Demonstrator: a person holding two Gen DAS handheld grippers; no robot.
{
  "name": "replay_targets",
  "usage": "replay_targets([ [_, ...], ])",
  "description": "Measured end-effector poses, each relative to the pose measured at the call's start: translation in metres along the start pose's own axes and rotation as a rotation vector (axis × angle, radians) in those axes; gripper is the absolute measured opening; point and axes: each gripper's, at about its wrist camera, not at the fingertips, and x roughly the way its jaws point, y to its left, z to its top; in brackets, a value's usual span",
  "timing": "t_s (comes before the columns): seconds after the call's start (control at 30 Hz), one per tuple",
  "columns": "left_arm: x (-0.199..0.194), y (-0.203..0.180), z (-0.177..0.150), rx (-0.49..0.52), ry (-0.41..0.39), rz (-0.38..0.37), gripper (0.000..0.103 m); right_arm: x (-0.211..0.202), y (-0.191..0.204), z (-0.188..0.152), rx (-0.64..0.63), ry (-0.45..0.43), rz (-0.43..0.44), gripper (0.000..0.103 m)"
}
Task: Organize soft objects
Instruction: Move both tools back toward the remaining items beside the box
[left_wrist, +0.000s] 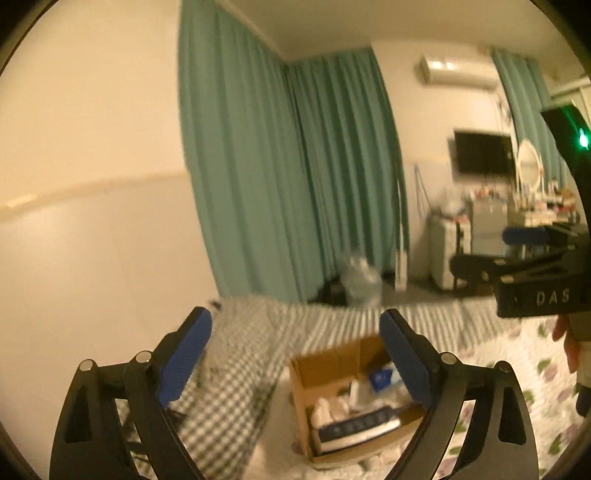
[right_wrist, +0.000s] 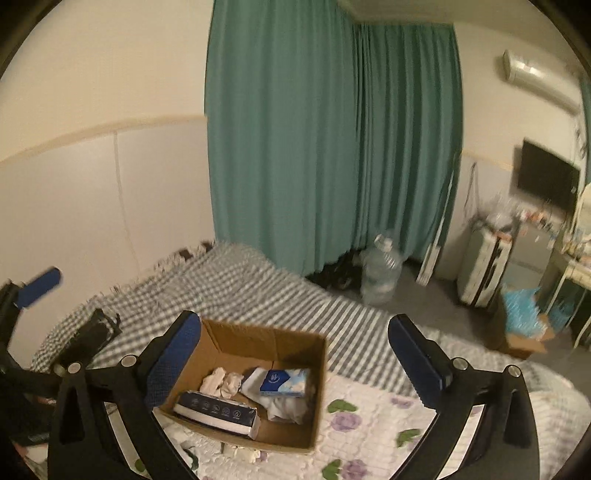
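On the flowered bedspread (right_wrist: 373, 417) I see the cardboard box (right_wrist: 295, 347) of soft packs below my right gripper (right_wrist: 295, 354) and left gripper (left_wrist: 295, 354), both released, grasping nothing.

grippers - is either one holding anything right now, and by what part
Nothing is held. The left gripper and the right gripper both have their jaws spread wide and empty, above the cardboard box on the bed; the soft items lie inside the box, ungripped.

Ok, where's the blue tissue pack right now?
In the right wrist view, the blue tissue pack lies inside the cardboard box on the bed, toward its right wall, beside crumpled white cloths.
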Motion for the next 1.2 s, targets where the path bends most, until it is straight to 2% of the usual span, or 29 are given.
replay_targets([
  [0.1,-0.033,0.011,0.016,-0.025,-0.054,0.014,0.094,-0.041,0.005,0.007,-0.016,-0.033,-0.019,0.102],
  [0.2,-0.057,0.021,0.022,-0.051,-0.065,-0.013,0.094,-0.067,0.010,0.001,-0.032,-0.025,-0.008,0.102],
  [0.27,-0.067,0.025,0.015,-0.056,-0.048,-0.036,0.094,-0.078,0.016,-0.012,-0.043,-0.013,0.006,0.102],
  [0.4,-0.063,0.029,-0.014,-0.027,0.055,-0.089,0.094,-0.076,0.033,-0.049,-0.040,0.020,0.057,0.102],
  [0.53,-0.047,0.028,-0.052,0.001,0.135,-0.051,0.094,-0.048,0.051,-0.095,-0.029,0.084,0.095,0.102],
  [0.7,-0.019,0.034,-0.105,-0.043,0.244,-0.055,0.094,0.010,0.075,-0.159,-0.016,0.201,0.136,0.102],
  [0.8,-0.002,0.035,-0.135,-0.013,0.303,-0.007,0.094,0.043,0.088,-0.189,-0.028,0.282,0.152,0.102],
  [0.97,0.023,0.045,-0.178,0.010,0.384,-0.027,0.094,0.080,0.104,-0.225,-0.033,0.362,0.214,0.102],
  [1.03,0.027,0.048,-0.193,0.036,0.405,0.000,0.094,0.093,0.108,-0.240,-0.013,0.394,0.243,0.101],
  [1.1,0.032,0.052,-0.209,0.051,0.434,0.013,0.094,0.102,0.111,-0.249,0.003,0.414,0.261,0.097],
  [1.2,0.040,0.059,-0.224,0.016,0.489,-0.013,0.094,0.114,0.117,-0.258,0.002,0.431,0.274,0.091],
])
